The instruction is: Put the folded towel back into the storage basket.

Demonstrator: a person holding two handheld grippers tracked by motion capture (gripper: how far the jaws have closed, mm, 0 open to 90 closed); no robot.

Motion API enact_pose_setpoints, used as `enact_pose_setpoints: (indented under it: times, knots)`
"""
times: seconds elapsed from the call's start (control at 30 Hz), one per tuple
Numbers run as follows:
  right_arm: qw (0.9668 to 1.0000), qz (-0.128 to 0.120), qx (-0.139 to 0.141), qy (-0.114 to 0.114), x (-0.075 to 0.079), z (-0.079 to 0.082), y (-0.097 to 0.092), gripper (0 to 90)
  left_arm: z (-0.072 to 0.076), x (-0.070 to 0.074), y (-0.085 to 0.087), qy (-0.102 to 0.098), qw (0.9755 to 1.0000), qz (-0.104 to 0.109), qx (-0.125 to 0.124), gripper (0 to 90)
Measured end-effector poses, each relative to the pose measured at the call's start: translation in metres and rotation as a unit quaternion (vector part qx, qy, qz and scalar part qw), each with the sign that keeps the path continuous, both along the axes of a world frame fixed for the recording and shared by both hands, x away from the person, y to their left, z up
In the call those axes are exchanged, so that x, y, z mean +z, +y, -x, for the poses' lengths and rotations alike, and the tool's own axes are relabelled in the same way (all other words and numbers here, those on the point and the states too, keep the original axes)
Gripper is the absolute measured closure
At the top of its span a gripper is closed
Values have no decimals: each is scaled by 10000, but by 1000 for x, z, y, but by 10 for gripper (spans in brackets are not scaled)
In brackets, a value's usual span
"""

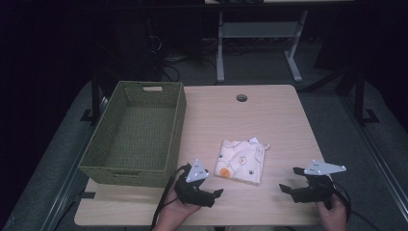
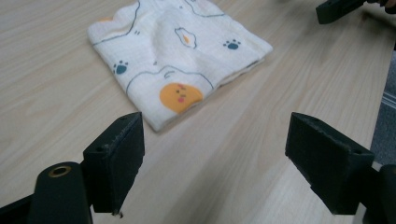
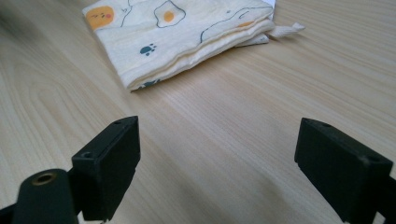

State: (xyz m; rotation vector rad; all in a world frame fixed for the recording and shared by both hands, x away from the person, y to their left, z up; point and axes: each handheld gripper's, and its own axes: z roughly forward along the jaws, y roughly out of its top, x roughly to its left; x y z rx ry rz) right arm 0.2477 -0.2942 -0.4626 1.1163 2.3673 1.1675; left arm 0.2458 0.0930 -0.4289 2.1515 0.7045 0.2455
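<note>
Cream folded cloth [image 1: 241, 161] with egg and paw prints, between 2 wide-open, empty tools.

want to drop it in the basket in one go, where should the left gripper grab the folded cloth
Probably the near corner with the orange print of the folded cloth, coming in low from the person's side. That corner points at the open left gripper, and its stacked layers lift slightly off the table, so one jaw could slide under and pinch all layers. The green basket stands just to the left.
</note>
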Motion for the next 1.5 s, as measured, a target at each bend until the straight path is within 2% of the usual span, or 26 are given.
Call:
enact_pose_setpoints:
  times: [0.07, 0.1, 0.17, 0.23, 0.4, 0.57, 0.67, 0.8, 1.0, 1.17, 1.23, 1.27, 1.5]
  knots:
    - [10000, -8, -3, -5, 0, 0, 0, 138, -1, 0, -2, 20, 10000, 50, 3, 203]
    - [10000, -9, -13, -7, 0, 0, -1, 138, -5, 2, -7, 48, 9999, -6, -96, 204]
    - [10000, -10, -22, 1, 0, 0, -1, 138, -8, 2, -12, 55, 9999, -7, -115, 206]
    - [10000, -21, -26, 21, 0, 0, -1, 137, -12, 4, -16, 52, 9997, -100, -205, 208]
    - [10000, -54, -37, -13, 0, 0, -2, 137, -18, 6, -24, 103, 9995, -126, -272, 218]
    - [10000, -57, -15, -2, 0, 1, -2, 138, -29, 8, -36, 102, 9987, -365, -337, 224]
    - [10000, -60, -13, -13, 1, 1, -2, 137, -34, 8, -40, 127, 9986, -382, -338, 224]
    - [10000, -11, 1, -37, 1, 1, -2, 138, -44, 9, -49, 123, 9976, -554, -391, 228]
    - [10000, -30, 12, -39, 1, 1, -2, 137, -59, 10, -62, 137, 9970, -657, -388, 234]
    - [10000, -42, 21, -19, 1, 2, -2, 137, -72, 7, -77, 178, 9959, -817, -353, 245]
    - [10000, -53, 17, -37, 1, 2, -2, 137, -79, 3, -84, 262, 9959, -817, -296, 247]
    - [10000, -52, 8, -43, 1, 2, -2, 137, -81, 2, -87, 219, 9958, -849, -279, 253]
    - [10000, -32, 36, -54, 1, 2, -2, 138, -96, -8, -102, 341, 9948, -931, -232, 291]
